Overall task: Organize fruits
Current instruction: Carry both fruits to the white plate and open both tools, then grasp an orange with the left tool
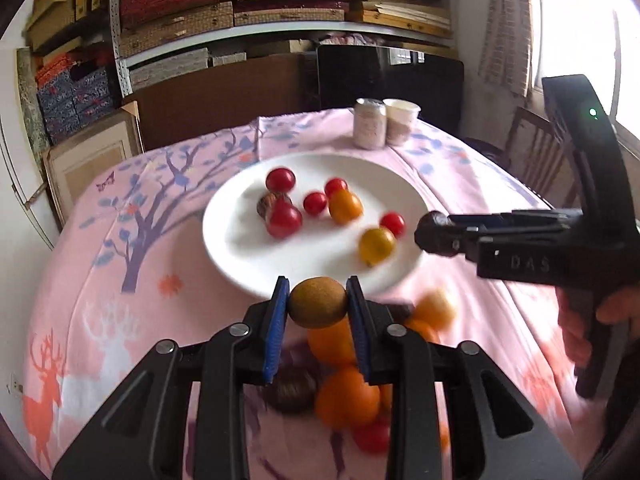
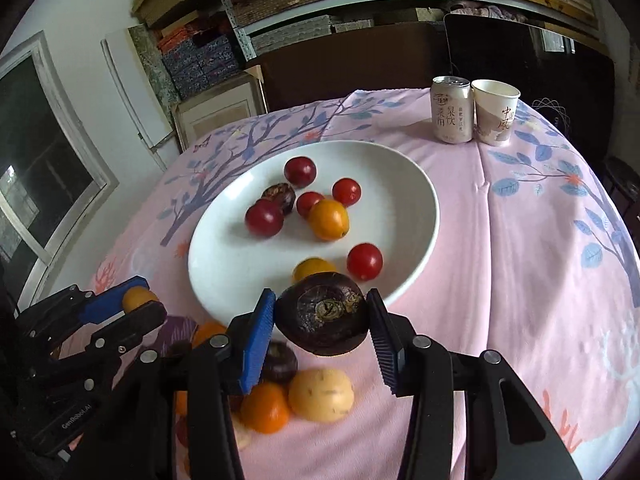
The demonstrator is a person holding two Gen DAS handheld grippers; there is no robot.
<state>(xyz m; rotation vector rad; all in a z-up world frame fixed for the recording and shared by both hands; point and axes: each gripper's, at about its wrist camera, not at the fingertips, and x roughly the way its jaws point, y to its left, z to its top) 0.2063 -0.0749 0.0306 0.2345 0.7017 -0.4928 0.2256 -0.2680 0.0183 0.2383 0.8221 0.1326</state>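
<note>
Your left gripper point(image 1: 318, 302) squeezes a small brown fruit point(image 1: 318, 302) | your right gripper point(image 2: 322, 316) squeezes a dark fruit point(image 2: 322, 314) | both held near the plate point(image 2: 224, 280), likely to drop in.

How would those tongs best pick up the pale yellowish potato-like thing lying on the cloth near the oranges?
Probably from above, closing across the short middle of the pale yellowish fruit. It lies on its side on the tablecloth, longer than it is wide, so the narrow waist fits between the pads. An orange touches its left side; its right side is open, so the approach could lean in from there.
</note>
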